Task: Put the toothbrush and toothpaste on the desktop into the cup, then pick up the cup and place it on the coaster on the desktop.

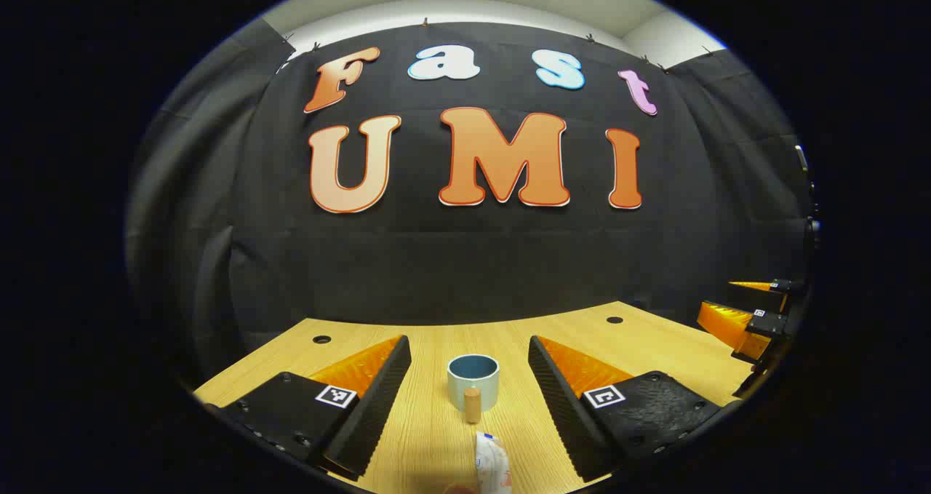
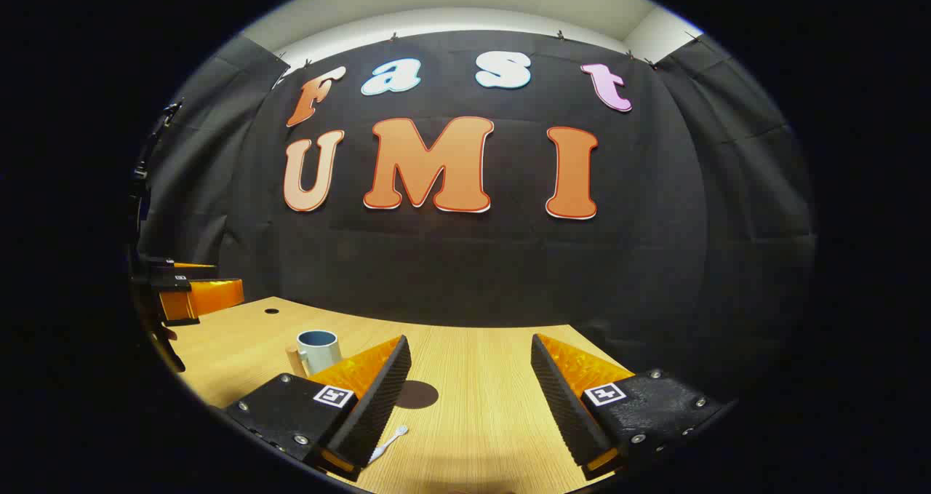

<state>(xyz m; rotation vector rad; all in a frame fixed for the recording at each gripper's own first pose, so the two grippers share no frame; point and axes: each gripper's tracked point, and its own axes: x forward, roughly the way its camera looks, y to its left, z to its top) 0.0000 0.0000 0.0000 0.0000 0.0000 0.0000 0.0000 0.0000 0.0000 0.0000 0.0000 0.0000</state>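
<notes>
Cup (image 1: 473,382) on desk, toothpaste (image 1: 492,465) nearer, fingers apart

Open desk ahead of both my tools, a few small things in the lanes.

Ahead of my left tool (image 1: 469,385), whose fingers stand wide apart, the cup (image 1: 473,381) stands upright on the desk (image 1: 429,436) right in the lane, its wooden handle (image 1: 473,404) facing me; the toothpaste (image 1: 492,465) lies nearer, between the fingers, just short of the cup. Bare desk runs on both sides of the cup. Ahead of my right tool (image 2: 471,388), also spread wide, bare wood runs straight to the far edge; the dark round coaster (image 2: 416,394) lies flat beside the left finger, the toothbrush (image 2: 389,441) by that finger's base. The black cloth wall (image 2: 473,268) closes the far side.
</notes>
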